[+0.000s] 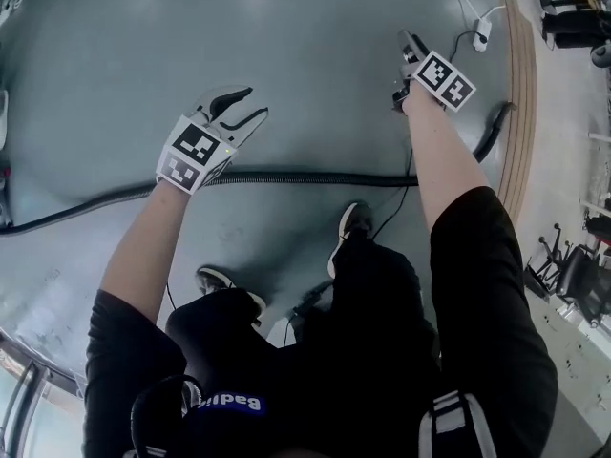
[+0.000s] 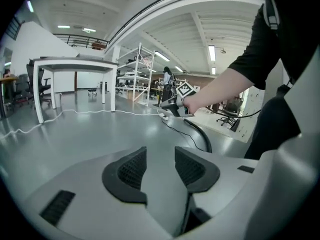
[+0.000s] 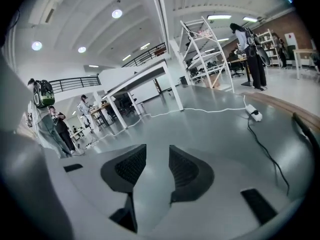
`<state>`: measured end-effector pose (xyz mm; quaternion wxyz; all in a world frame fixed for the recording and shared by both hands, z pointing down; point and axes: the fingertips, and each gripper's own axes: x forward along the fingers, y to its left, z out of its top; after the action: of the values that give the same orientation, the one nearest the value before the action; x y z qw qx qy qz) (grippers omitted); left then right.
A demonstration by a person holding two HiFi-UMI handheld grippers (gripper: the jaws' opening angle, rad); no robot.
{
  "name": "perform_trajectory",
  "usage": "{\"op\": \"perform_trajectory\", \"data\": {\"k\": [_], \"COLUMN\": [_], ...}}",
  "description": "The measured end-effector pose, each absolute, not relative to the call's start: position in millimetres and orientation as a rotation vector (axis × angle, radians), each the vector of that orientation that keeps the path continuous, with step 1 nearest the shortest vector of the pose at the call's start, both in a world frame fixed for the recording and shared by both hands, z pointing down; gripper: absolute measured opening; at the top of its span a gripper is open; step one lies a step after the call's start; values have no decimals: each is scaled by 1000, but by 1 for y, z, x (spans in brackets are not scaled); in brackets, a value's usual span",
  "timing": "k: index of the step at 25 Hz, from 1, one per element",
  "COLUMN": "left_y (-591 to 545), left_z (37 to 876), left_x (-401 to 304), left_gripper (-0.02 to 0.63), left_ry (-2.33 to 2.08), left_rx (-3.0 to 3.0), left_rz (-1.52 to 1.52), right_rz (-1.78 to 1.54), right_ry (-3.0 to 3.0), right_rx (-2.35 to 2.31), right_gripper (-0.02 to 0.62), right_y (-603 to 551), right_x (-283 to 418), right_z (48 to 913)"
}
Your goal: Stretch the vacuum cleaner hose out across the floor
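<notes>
Vacuum cleaner hose (image 1: 315,176) lies stretched nine-to-three o'clock across the floor (image 1: 286,46); I judge it done, left tool (image 1: 250,103) and right tool (image 1: 409,46) empty, jaws apart.

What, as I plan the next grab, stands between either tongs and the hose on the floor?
Nothing visible does. The left tongs and right tongs hang open and empty over the hose, which lies on the floor. Only a thin cable crosses the hose near the right forearm.
</notes>
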<state>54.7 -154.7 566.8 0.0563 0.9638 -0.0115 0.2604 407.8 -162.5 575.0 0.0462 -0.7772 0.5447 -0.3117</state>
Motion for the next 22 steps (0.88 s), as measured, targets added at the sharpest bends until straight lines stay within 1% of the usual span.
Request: {"op": "perform_trajectory", "data": {"k": [4,7,12,17,22], "left_y": [-171,-161,-93,-18,29], "left_z": [470,392,285,186,91], "left_x": [28,10,-9,-29,-19], "left_gripper": [186,187,187,186,184], "left_ry": [-31,-26,-58,-123,-183], "left_rx": [2959,2950,2871,2746,2698], "left_rz": [790,793,773,632,574], "right_rz": [-929,-937,-1016,-1142,-1125], "right_ry": [1684,1748,1987,1925,2123], "right_rx": [-2311,-2330,-2378,-2270,-2165], "right_gripper": [147,147,147,146,146], "right_y": [-194,-175,-66,58,133], "right_x": [365,345,313,279,258], "right_z": [489,415,310,216,127]}}
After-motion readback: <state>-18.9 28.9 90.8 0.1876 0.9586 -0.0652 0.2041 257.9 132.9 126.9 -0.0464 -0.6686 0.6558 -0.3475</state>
